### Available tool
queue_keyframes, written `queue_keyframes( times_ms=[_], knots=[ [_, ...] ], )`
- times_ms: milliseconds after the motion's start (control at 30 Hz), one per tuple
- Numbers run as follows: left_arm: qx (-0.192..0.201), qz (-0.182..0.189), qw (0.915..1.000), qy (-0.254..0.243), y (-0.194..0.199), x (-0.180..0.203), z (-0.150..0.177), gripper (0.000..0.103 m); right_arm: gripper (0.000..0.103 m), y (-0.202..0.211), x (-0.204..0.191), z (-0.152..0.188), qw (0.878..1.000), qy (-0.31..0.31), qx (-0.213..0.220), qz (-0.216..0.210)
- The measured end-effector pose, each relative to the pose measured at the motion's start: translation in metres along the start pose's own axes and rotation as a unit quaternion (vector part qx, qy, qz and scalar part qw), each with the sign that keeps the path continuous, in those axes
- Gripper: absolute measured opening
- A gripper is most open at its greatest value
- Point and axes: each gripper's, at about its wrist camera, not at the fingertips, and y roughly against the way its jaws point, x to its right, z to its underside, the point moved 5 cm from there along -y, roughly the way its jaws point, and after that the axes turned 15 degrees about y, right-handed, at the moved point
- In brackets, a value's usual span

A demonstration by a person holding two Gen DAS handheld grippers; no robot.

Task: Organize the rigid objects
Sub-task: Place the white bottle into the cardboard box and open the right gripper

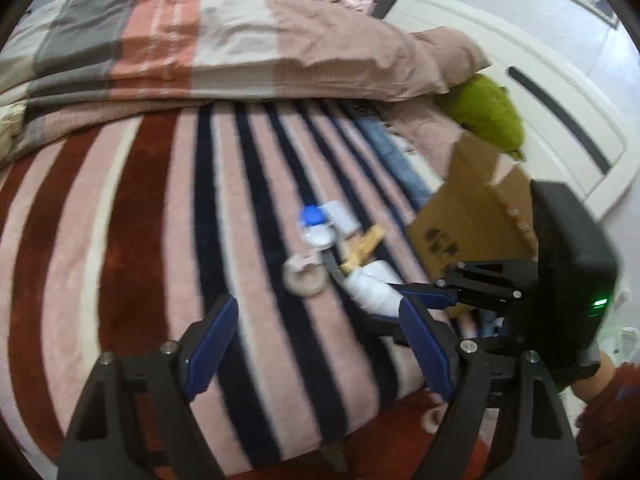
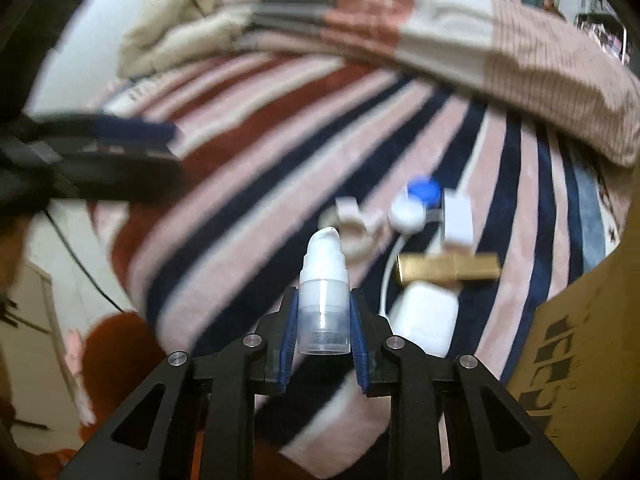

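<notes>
We see a small pump bottle (image 2: 323, 300) upright between the jaws of the right gripper (image 2: 323, 340), clamped on its clear lower body, above the bed at 6 o'clock in the right wrist view. Beyond it on the striped blanket (image 2: 248, 184) lies a loose cluster: a pale ring-shaped piece (image 2: 354, 236) at 12 o'clock, a white and blue round case (image 2: 416, 204) at 1 o'clock, a gold bar (image 2: 448, 268) at 2 o'clock, and a white bottle (image 2: 426, 320) just beside our jaws at 3 o'clock. A cardboard box (image 2: 580, 352) stands at 4 o'clock.

The left gripper (image 1: 316, 344) hovers with its jaws wide apart and nothing between them, over the blanket. At 12 o'clock in its view a folded quilt (image 1: 224, 44) lies across the bed; a green plush (image 1: 488, 108) sits at 2 o'clock against the white headboard (image 1: 540, 80).
</notes>
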Motion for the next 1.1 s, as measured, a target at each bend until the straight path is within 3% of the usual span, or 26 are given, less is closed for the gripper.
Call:
queue_keyframes(
  times_ms=[100,167,300,433,700,900,1100],
  knots=[
    [0.007,0.033,0.9994,-0.011,0.006,0.024,-0.007,0.079,0.02,0.036,-0.005,-0.021,0.998,0.005,0.052,-0.017],
    [0.011,0.053,0.9984,-0.016,0.01,0.038,-0.012,0.072,0.02,0.055,-0.006,-0.029,0.997,0.007,0.076,-0.021],
    [0.014,0.103,0.994,-0.032,0.015,0.075,-0.024,0.037,0.02,0.093,0.001,-0.036,0.993,0.011,0.118,-0.015],
    [0.017,0.1,0.9928,-0.065,0.007,0.112,-0.033,0.037,0.02,0.113,0.024,-0.029,0.991,0.001,0.137,0.004],
    [-0.033,0.117,0.9862,-0.112,-0.044,0.194,-0.049,0.037,0.02,0.148,0.085,0.011,0.988,-0.046,0.137,0.047],
    [-0.096,0.095,0.9816,-0.135,-0.095,0.237,-0.049,0.037,0.02,0.162,0.132,0.048,0.987,-0.096,0.105,0.072],
    [-0.134,0.058,0.9798,-0.137,-0.126,0.243,-0.045,0.039,0.02,0.149,0.159,0.074,0.988,-0.127,0.045,0.072]
  ],
)
